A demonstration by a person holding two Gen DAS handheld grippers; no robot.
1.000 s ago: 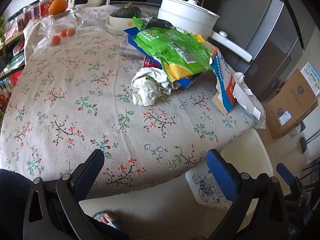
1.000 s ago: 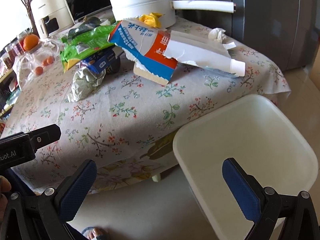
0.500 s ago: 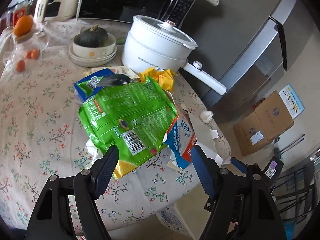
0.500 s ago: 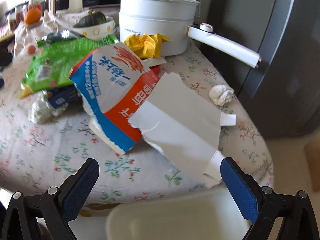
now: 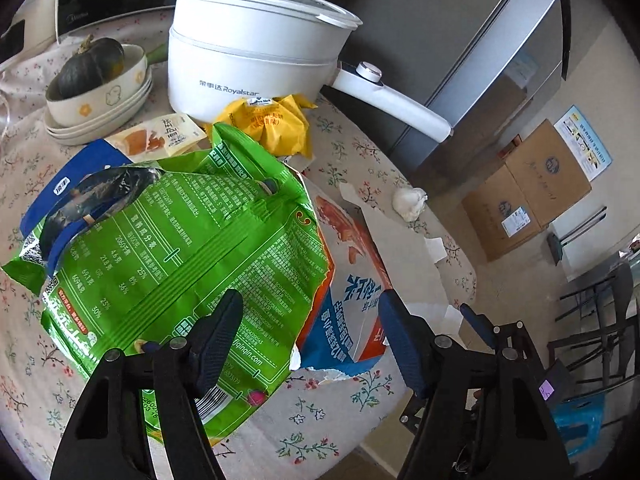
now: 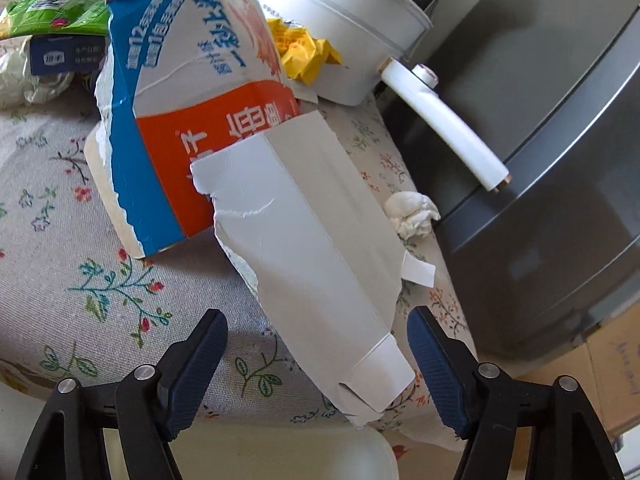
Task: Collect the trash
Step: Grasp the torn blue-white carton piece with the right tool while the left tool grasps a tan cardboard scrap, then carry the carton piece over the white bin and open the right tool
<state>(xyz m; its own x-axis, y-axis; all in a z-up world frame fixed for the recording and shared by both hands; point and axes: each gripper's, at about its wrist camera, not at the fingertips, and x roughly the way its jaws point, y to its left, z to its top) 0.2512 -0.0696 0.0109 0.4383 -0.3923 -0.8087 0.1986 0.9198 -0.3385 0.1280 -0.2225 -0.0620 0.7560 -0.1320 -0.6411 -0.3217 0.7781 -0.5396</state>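
Observation:
A trash pile lies on the flowered tablecloth [image 5: 360,156]. A big green snack bag [image 5: 180,256] lies on top of a blue packet [image 5: 60,192] and a torn blue, orange and white carton [image 5: 352,312]. My left gripper [image 5: 310,320] is open just above the green bag's lower edge and the carton. In the right wrist view the torn carton [image 6: 256,152] fills the middle, and its white flap [image 6: 360,364] hangs between the fingers of my open right gripper [image 6: 316,340]. A yellow wrapper [image 5: 276,124], a tissue ball [image 6: 412,214] and crumpled paper [image 6: 24,80] lie nearby.
A white electric pot [image 5: 256,48] with a long handle [image 6: 444,128] stands behind the pile. A bowl with a dark squash [image 5: 92,76] sits left of it. A grey fridge [image 6: 540,140] is close on the right. A white bin's rim [image 6: 312,452] shows below the table edge. Cardboard boxes [image 5: 524,192] stand on the floor.
Both grippers have moved forward and closer over the table. The left now hovers over the green bag; the right has closed in on the carton's white flap. Both stay open.

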